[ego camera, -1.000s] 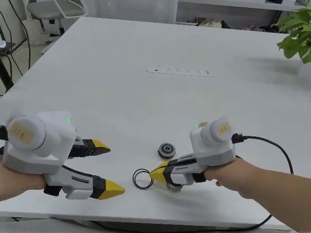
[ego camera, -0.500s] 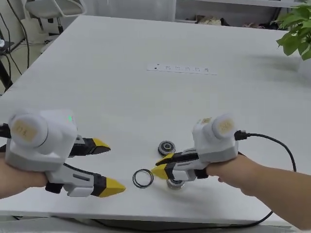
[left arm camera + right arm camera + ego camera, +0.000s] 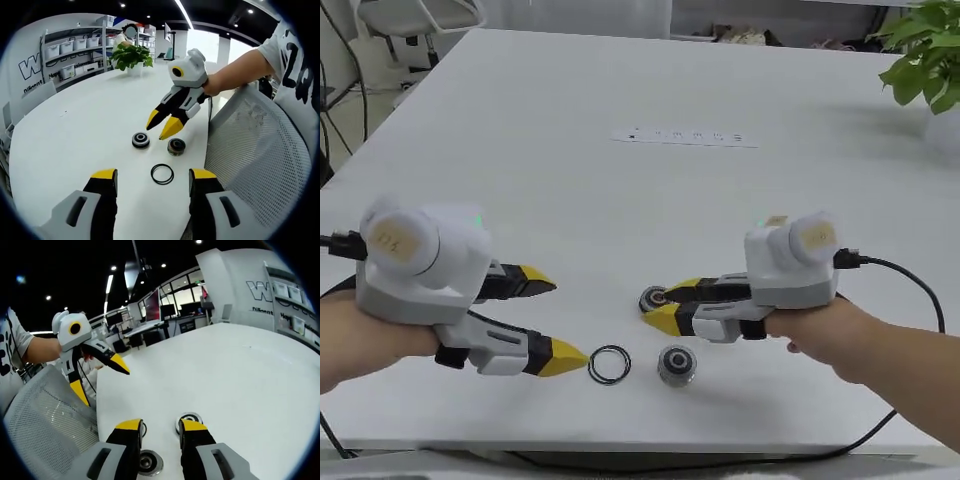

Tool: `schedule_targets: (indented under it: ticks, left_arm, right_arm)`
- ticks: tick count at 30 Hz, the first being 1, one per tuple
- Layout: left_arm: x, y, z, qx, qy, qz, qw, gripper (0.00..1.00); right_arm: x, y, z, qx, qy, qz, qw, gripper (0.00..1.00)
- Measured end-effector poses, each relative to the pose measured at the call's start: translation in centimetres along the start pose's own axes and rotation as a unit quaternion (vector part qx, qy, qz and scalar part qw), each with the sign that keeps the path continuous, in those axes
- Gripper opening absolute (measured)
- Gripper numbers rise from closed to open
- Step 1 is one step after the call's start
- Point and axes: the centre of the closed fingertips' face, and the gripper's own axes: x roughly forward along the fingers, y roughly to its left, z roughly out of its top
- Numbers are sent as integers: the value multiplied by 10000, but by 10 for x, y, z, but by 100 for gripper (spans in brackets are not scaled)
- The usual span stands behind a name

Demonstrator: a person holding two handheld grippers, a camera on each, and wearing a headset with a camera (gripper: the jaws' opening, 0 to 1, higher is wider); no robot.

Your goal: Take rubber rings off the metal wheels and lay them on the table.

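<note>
A loose black rubber ring point(image 3: 609, 364) point(image 3: 162, 174) lies flat on the white table point(image 3: 620, 200) near its front edge. Just right of it stands a bare metal wheel point(image 3: 677, 364) point(image 3: 176, 146) point(image 3: 150, 462). A second wheel point(image 3: 652, 298) point(image 3: 140, 140) point(image 3: 189, 418), still wearing its black ring, sits a little farther back. My right gripper point(image 3: 668, 305) point(image 3: 161, 426) point(image 3: 161, 126) is open and holds nothing, its tips right beside this ringed wheel. My left gripper point(image 3: 555, 320) point(image 3: 153, 176) point(image 3: 102, 380) stands wide open, its near tip close to the loose ring.
A white power strip point(image 3: 685, 136) lies at mid table. A green plant point(image 3: 925, 60) stands at the far right corner. A black cable point(image 3: 905, 290) trails from the right gripper. A mesh chair point(image 3: 250, 150) is close to the table's front edge.
My right gripper has drawn off the bare wheel and shifted back toward the ringed wheel. The loose ring stays on the table. My left gripper has edged closer to it.
</note>
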Motion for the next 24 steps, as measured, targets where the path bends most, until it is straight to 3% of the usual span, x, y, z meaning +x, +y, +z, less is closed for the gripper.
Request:
schedule_targets:
  ticks: [4, 7, 16, 24]
  left_arm:
    - [6, 4, 0, -4, 44, -7, 10000, 56]
    - [11, 6, 0, -6, 77, -13, 10000, 56]
    - [29, 13, 5, 0, 95, -70, 9999, 55]
    - [47, 16, 8, 81, 161, -167, 9997, 53]
  right_arm:
    - [-4, -9, -2, -2, 7, -156, 9999, 32]
    - [-5, -11, -5, -37, 73, -176, 9998, 31]
    - [-4, -22, -16, -175, 249, -305, 9991, 40]
    - [-3, -31, -25, -174, 344, -349, 9986, 39]
